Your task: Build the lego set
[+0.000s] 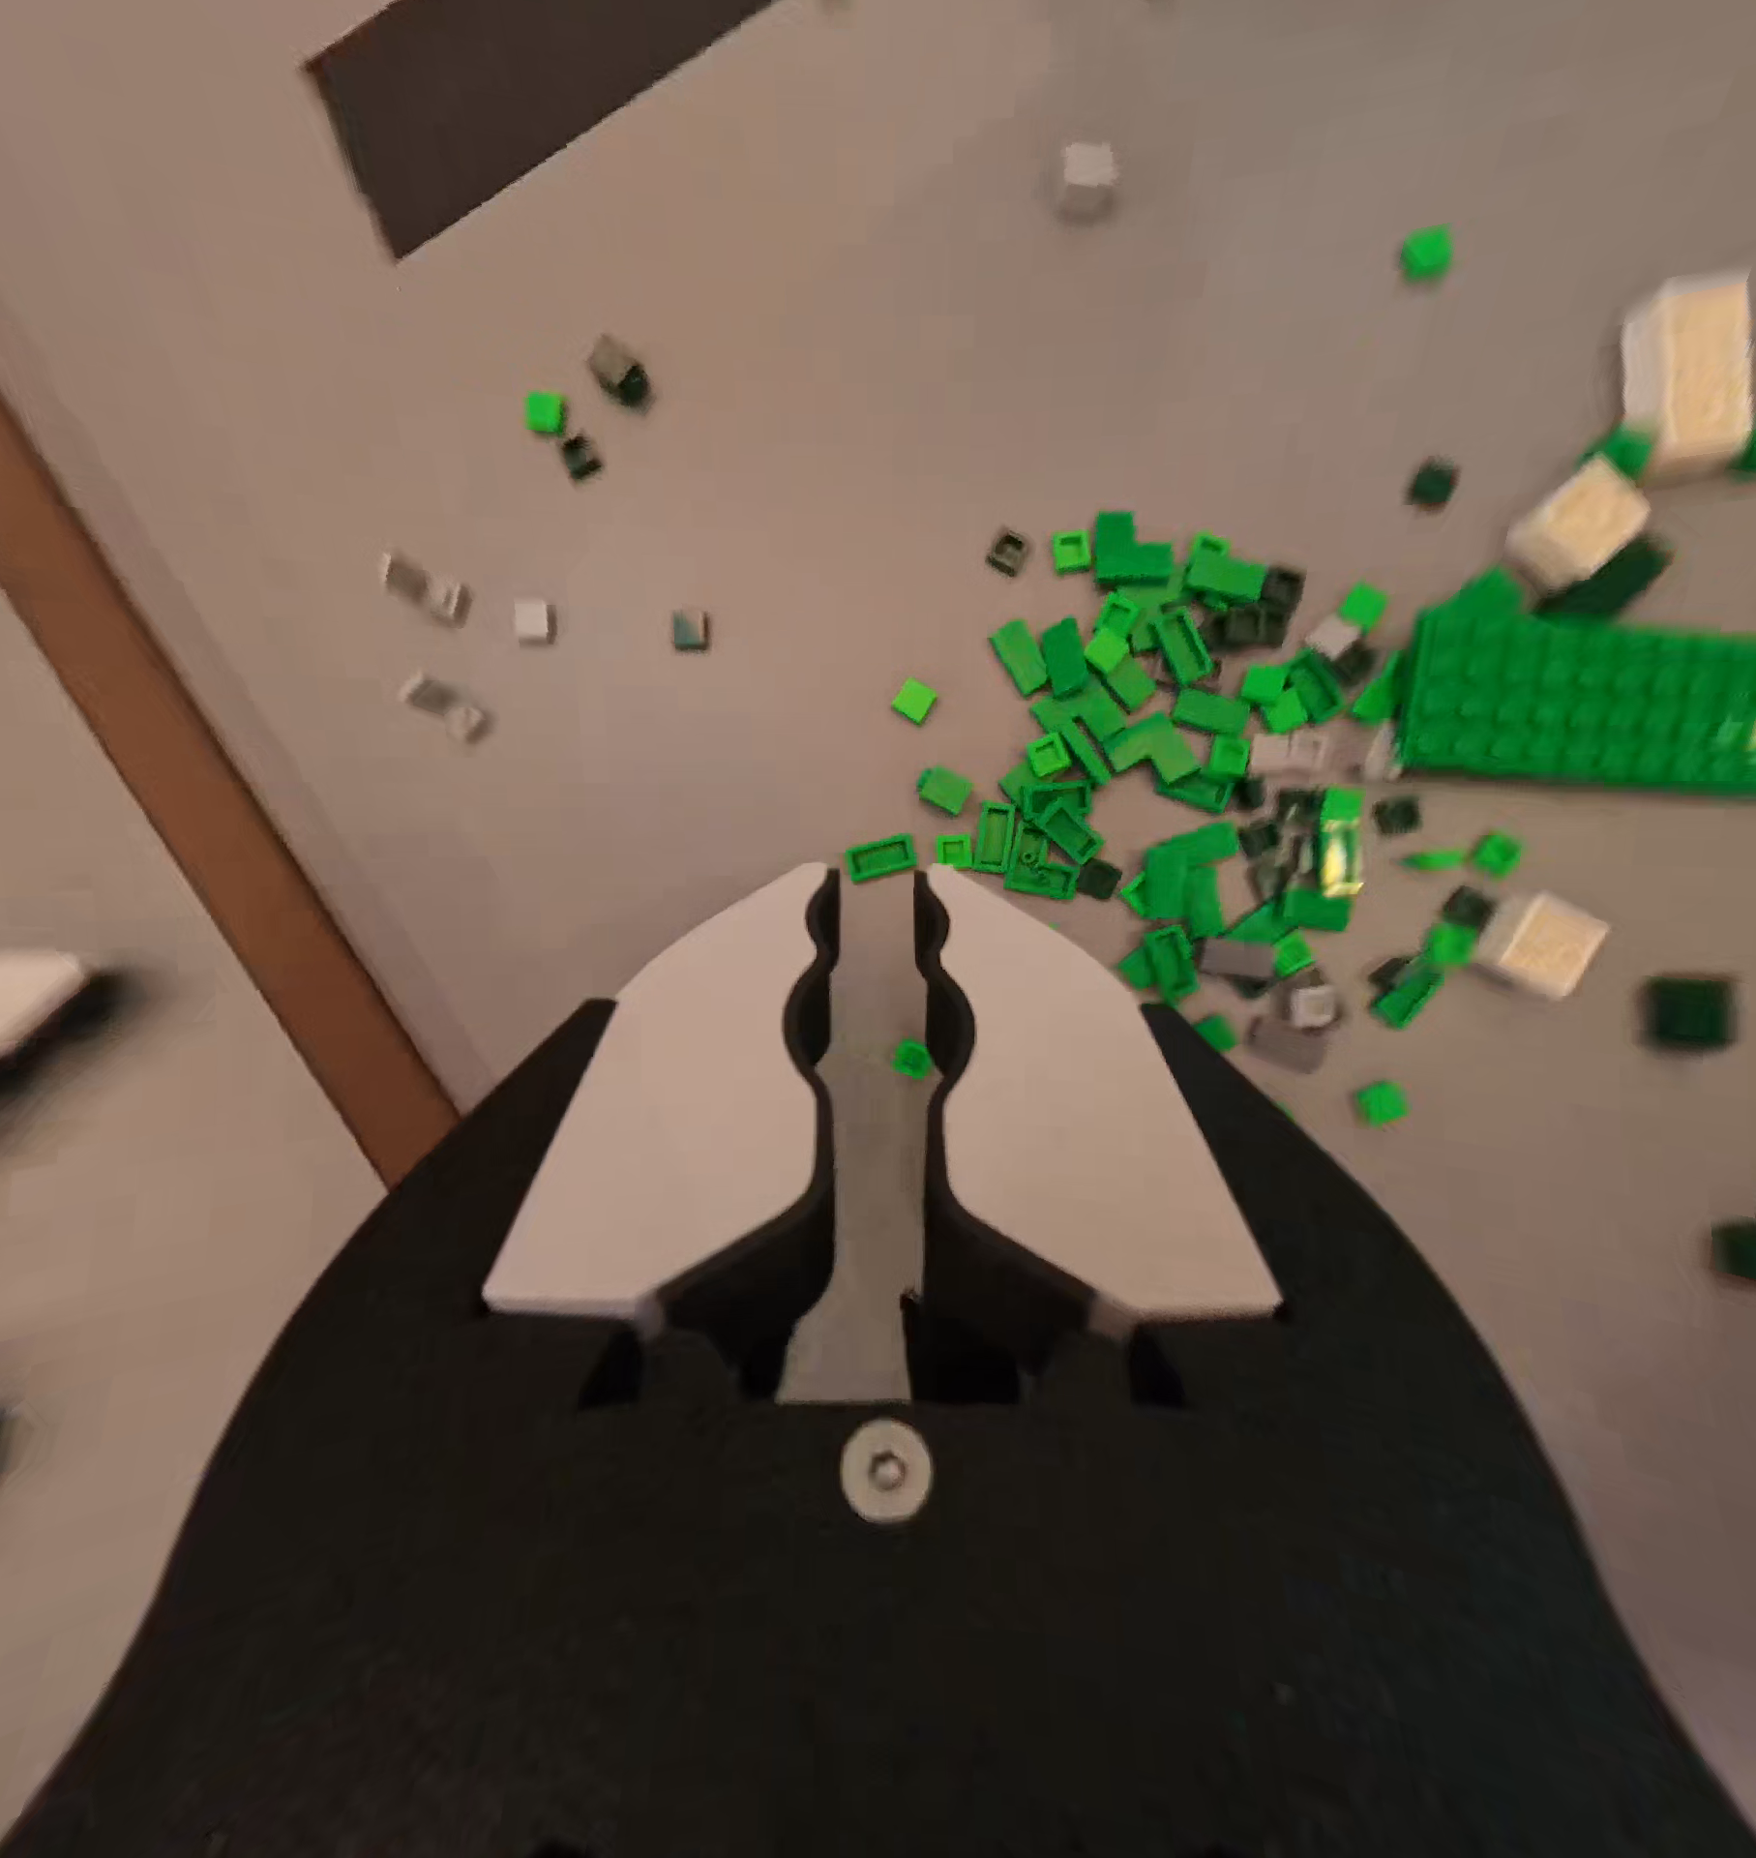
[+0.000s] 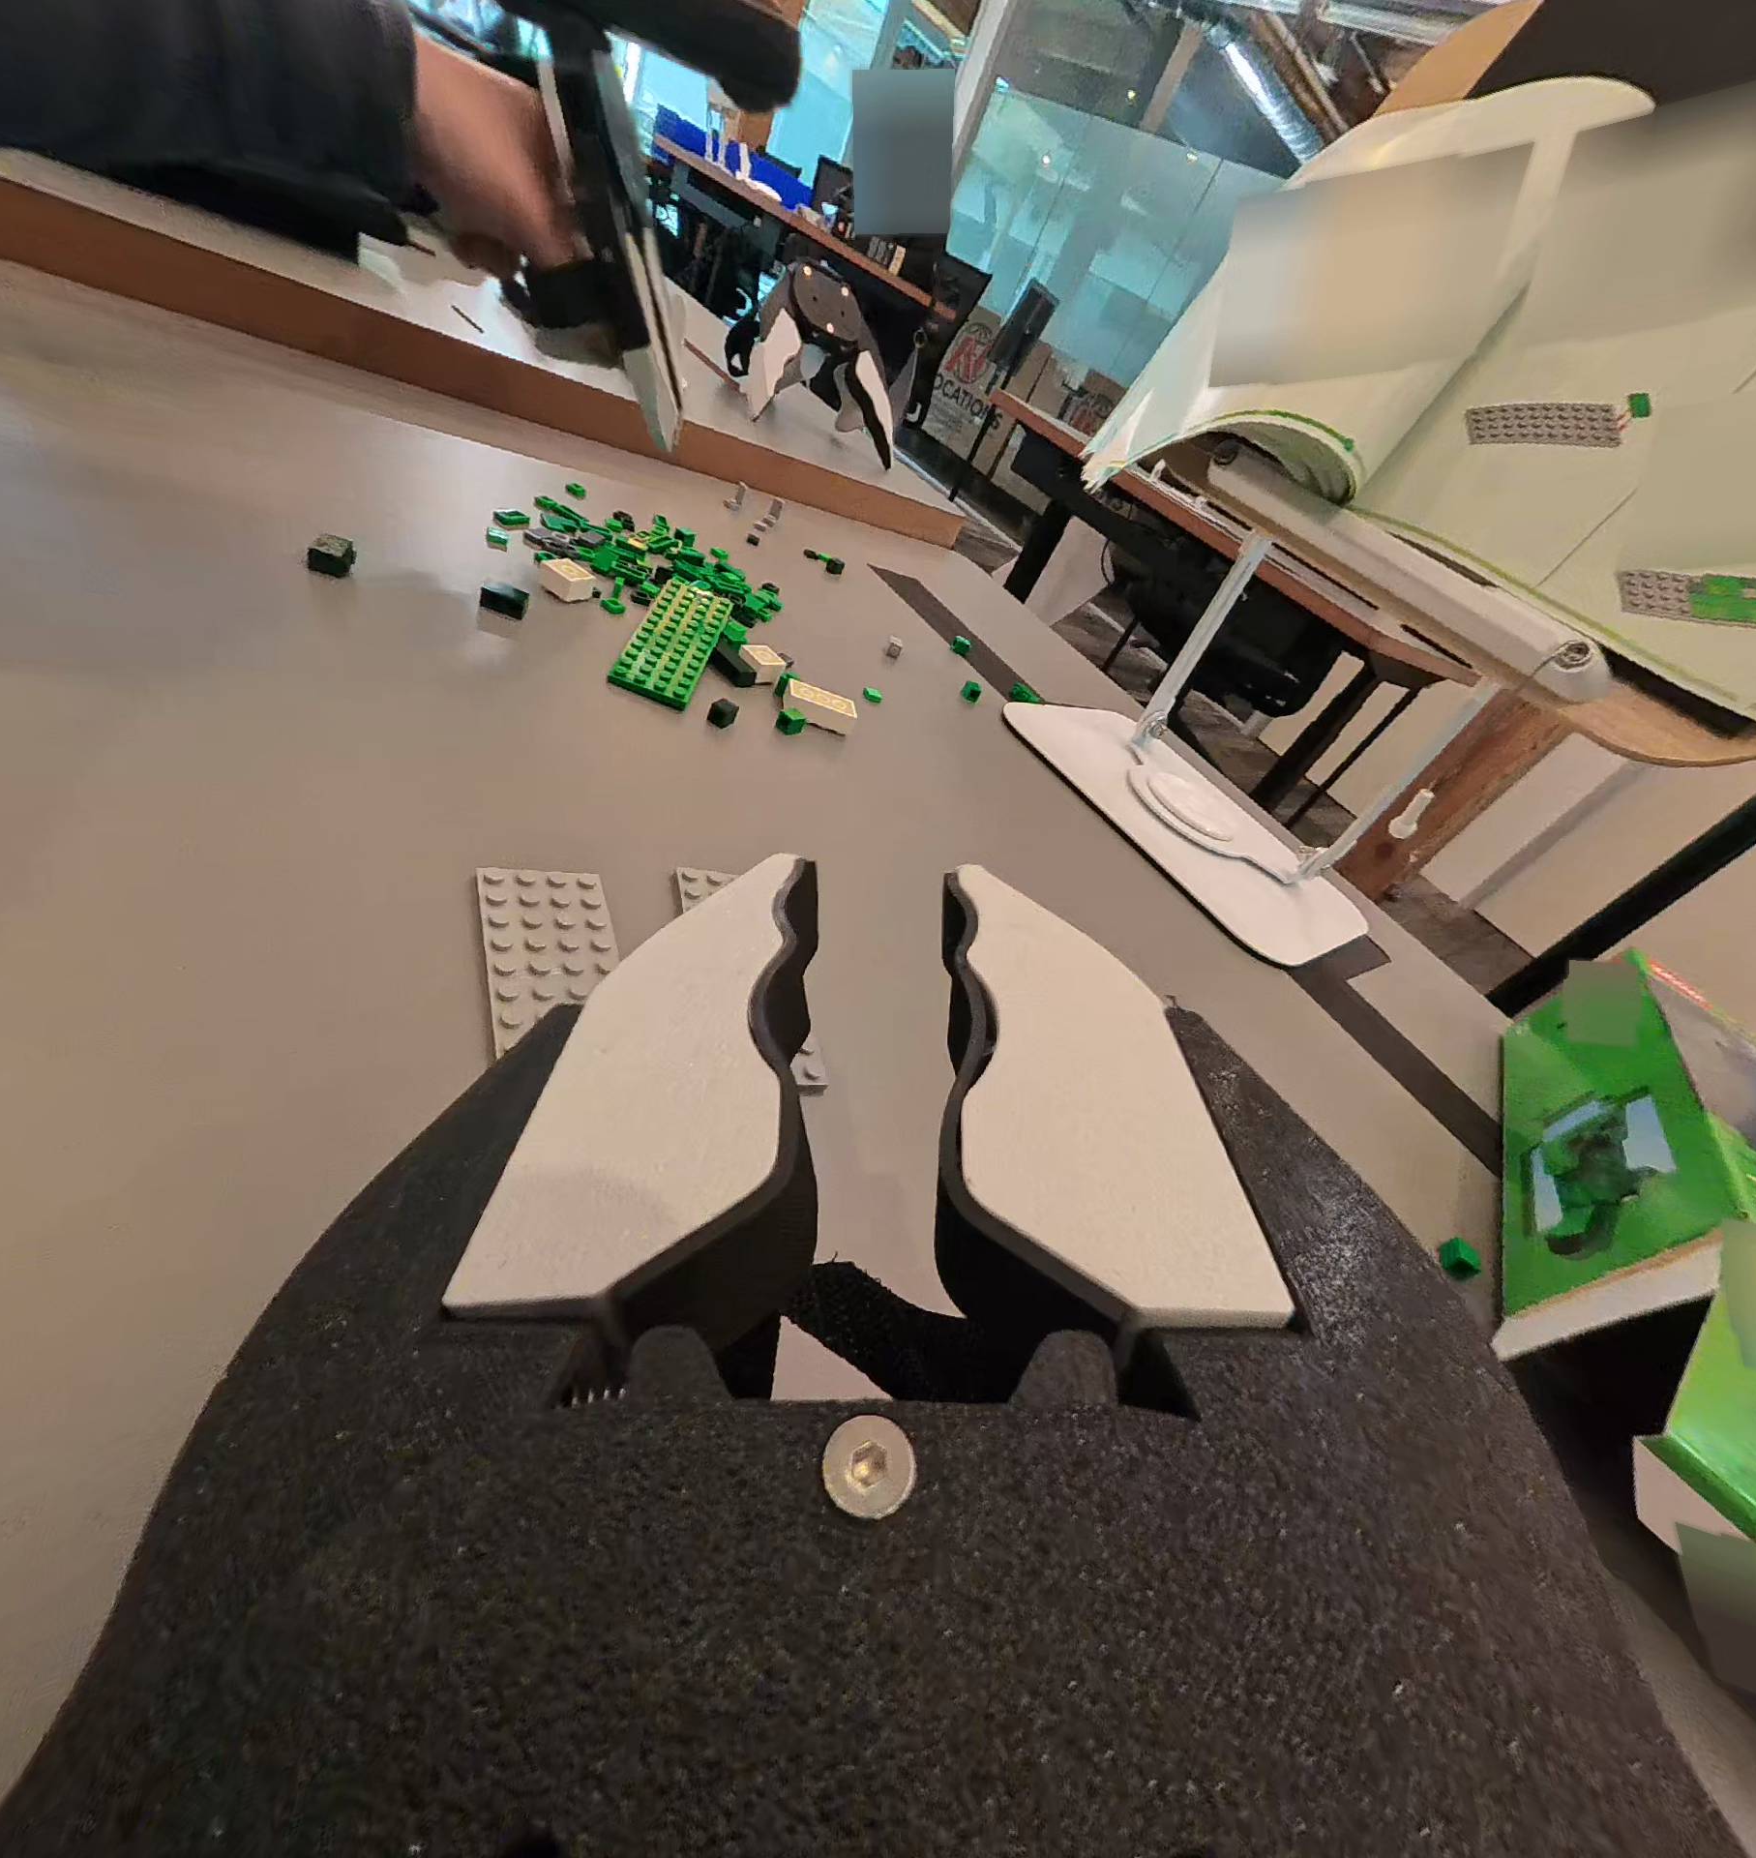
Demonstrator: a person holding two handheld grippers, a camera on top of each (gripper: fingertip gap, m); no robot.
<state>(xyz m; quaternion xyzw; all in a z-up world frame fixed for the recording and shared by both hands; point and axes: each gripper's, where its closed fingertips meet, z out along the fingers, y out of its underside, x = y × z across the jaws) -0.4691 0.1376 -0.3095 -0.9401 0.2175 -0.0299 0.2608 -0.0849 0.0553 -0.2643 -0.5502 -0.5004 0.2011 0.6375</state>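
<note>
**Step in hand: selecting a small green piece from the loose pile.**
The left gripper (image 1: 879,880) hovered above the green pile (image 1: 1135,734), jaws nearly together with nothing between them; the right gripper (image 2: 879,885), jaws apart and empty, waited by two grey plates (image 2: 542,945). The next move probably calls for lowering onto a single tile near the green baseplate (image 2: 674,640).

Left gripper (image 1: 879,880): fingers nearly closed, a narrow gap between them, nothing held.
Right gripper (image 2: 879,885): fingers parted, nothing held.
</note>
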